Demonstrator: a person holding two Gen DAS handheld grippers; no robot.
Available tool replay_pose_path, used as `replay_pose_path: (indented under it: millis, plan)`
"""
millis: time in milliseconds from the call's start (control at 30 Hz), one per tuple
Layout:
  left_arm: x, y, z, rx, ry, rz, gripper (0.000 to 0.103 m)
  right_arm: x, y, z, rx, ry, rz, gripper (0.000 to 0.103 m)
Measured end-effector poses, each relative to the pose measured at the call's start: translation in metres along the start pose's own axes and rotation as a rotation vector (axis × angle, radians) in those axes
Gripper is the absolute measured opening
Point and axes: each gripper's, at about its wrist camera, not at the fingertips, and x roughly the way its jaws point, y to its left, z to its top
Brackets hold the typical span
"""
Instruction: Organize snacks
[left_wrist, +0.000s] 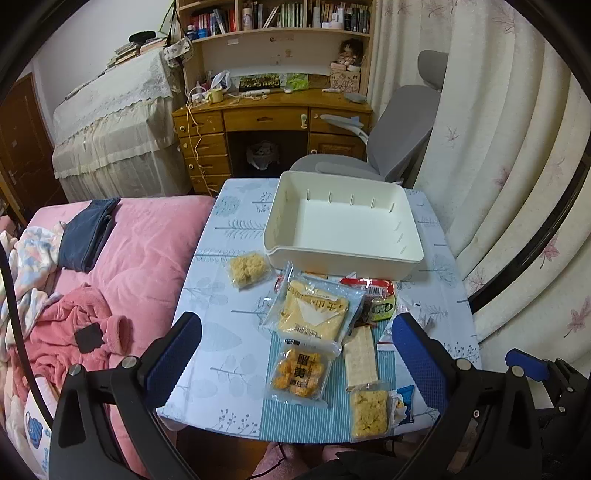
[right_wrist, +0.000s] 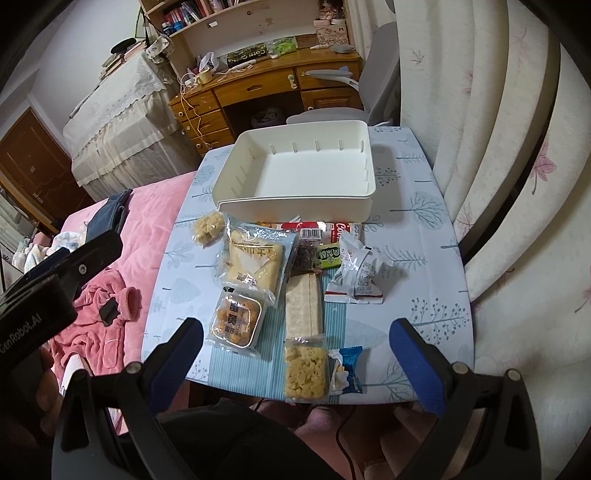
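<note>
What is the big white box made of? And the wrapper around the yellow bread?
The box looks like hard plastic: smooth, matte, with moulded ribs inside. The bread wrapper looks like thin clear plastic film: shiny and crinkled, and the bread shows through.

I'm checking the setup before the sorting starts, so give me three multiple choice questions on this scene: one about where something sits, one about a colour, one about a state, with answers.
1. Where is the white bin relative to the snacks?
A. On the bed
B. At the far end of the table, behind them
C. Under the table

2. What colour are the gripper pads?
A. Blue
B. Red
C. Yellow

3. What is in the bin?
A. All the snacks
B. One pack
C. Nothing

Answers: 1 B, its front wall stands just beyond the toast pack. 2 A, both the left gripper and right gripper show blue pads. 3 C, its white floor is bare, and both grippers are open and hold nothing.
</note>
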Motion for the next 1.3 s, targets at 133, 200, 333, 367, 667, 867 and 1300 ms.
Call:
replay_pose_path:
  millis: [133, 200, 333, 367, 667, 867, 1300]
  plan:
    - [0.003, 0.001, -0.003, -0.004, 0.032, 0.028, 0.102, 0.005, -0.003, 0.0, -0.002, 0.017, 0.025, 0.101]
    - [0.006, 0.003, -0.006, -0.012, 0.052, 0.047, 0.102, 0.008, -0.004, 0.0, 0.005, 0.026, 0.032, 0.101]
    - [0.012, 0.013, -0.007, -0.036, 0.086, 0.059, 0.102, 0.014, -0.007, -0.003, 0.027, 0.04, 0.029, 0.101]
    - [0.013, 0.015, -0.007, -0.039, 0.093, 0.06, 0.102, 0.016, -0.007, -0.003, 0.033, 0.046, 0.024, 0.101]
    - [0.03, 0.026, -0.003, 0.048, 0.139, 0.001, 0.103, 0.027, -0.013, -0.009, 0.161, 0.051, -0.022, 0.101]
    - [0.038, 0.039, 0.002, 0.137, 0.161, -0.093, 0.103, 0.035, -0.018, -0.02, 0.346, 0.048, -0.06, 0.101]
    - [0.098, 0.059, -0.008, 0.292, 0.36, -0.284, 0.102, 0.049, -0.02, -0.076, 0.794, 0.066, -0.069, 0.101]
